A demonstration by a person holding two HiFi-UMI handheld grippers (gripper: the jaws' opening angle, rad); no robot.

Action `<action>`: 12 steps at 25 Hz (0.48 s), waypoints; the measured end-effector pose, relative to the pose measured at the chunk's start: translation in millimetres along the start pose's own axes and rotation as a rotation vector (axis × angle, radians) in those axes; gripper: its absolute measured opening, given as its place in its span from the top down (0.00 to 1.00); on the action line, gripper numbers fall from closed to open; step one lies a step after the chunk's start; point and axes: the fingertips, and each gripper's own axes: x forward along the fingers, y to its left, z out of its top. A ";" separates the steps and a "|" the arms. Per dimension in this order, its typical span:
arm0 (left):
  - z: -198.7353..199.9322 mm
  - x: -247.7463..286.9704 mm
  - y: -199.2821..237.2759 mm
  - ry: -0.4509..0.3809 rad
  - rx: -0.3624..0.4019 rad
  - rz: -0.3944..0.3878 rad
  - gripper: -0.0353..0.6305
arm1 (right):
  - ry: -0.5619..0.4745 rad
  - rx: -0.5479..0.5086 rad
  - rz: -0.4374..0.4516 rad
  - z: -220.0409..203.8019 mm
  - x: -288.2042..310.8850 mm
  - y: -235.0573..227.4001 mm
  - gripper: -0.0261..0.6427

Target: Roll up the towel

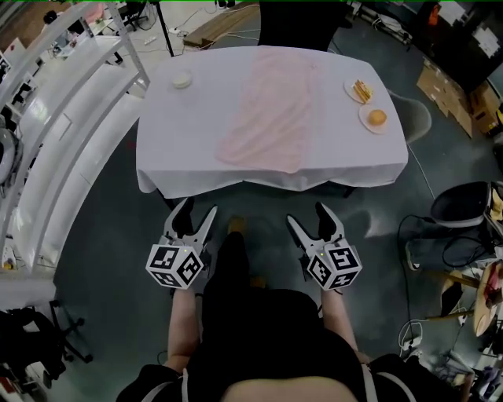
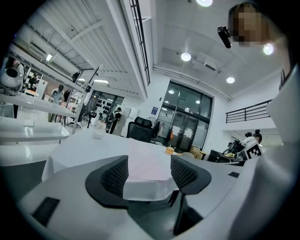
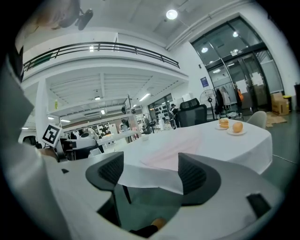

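Head view looks steeply down on a table (image 1: 189,133) with a white cloth draped over it. Going left to right on top there's a small pale cup (image 1: 181,79) near the far left corner, then the towel (image 1: 271,110), which is pale pink and lies flat and fully unrolled down the middle, running from the far edge almost to the near edge. Off to the right sit two small plates just beside each other, the far plate (image 1: 360,90) with something sandwich-like on it and the near plate (image 1: 377,118) with a round orange thing, bun or fruit, can't tell. Both tools are held low on the near side of the table, over the dark floor and well apart from the towel. The left gripper (image 1: 198,209) has its jaws spread wide with nothing in them. In the left gripper view you look straight through the gap at the hanging near edge of the cloth, with the pink towel on top beyond it. The right gripper (image 1: 306,213) is the same deal, jaws wide apart and empty. The right gripper view shows only the table's near corner and the towel framed between them, with the two plates way off at the right. A black chair (image 1: 295,23) sits at the far side of the table.
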 end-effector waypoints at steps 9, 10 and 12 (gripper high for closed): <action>53.6 95.6 35.8 0.018 0.034 -0.078 0.51 | -0.035 0.010 -0.083 57.1 78.1 -37.1 0.40; 58.9 104.1 42.5 0.022 0.037 -0.086 0.51 | -0.038 0.014 -0.091 61.5 87.0 -38.3 0.40; 68.3 120.4 56.4 0.030 0.045 -0.103 0.51 | -0.039 0.020 -0.112 66.8 103.3 -40.6 0.40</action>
